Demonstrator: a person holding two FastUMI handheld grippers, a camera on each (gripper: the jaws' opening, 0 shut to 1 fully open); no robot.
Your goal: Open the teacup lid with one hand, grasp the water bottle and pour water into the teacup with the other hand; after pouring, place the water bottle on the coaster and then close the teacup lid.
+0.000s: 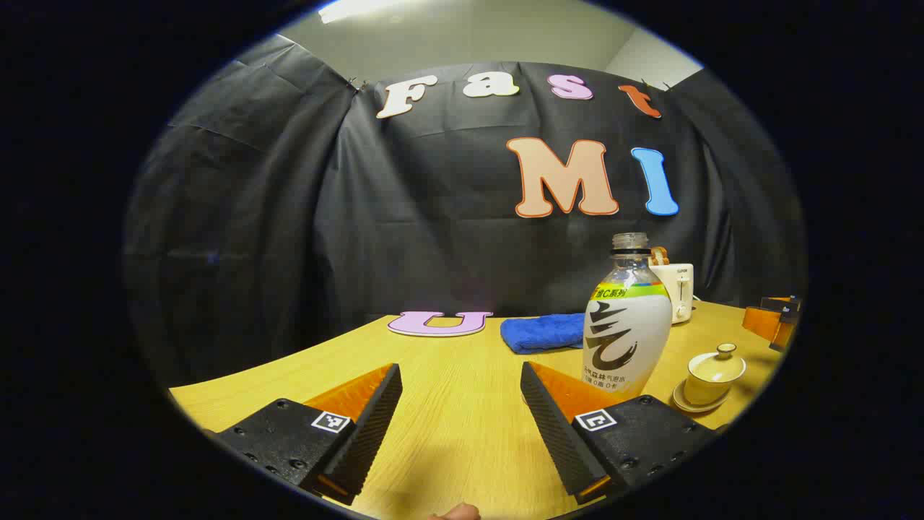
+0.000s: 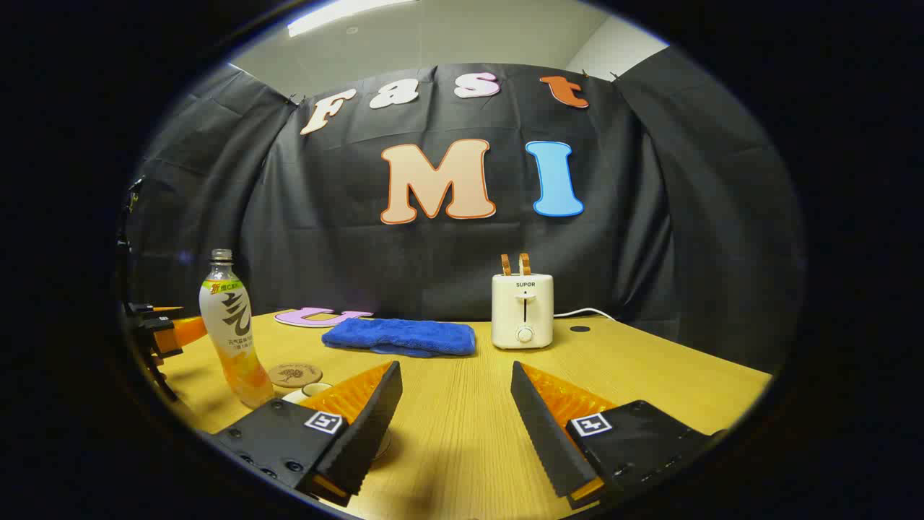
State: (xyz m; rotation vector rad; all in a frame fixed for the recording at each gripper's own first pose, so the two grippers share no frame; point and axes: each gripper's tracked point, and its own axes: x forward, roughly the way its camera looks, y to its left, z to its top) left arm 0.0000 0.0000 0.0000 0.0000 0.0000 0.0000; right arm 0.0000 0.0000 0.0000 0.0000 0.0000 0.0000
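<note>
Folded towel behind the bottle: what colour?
Blue, plain. The folded towel shows best in the right gripper view.

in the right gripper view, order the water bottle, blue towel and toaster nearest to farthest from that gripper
1. water bottle, far left, nearest the left finger
2. blue towel, lying flat ahead, slightly left
3. toaster, ahead and slightly right, by the back wall

The right gripper is open.

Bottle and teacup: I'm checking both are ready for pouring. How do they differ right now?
The bottle stands tall and slim with no cap on its neck; the teacup is low and squat, its lid on. The bottle rests directly on the table, while the teacup sits on a saucer. The bottle wears a printed label; the teacup is plain cream. Both stand upright, and no hand-held gripper touches either.
</note>
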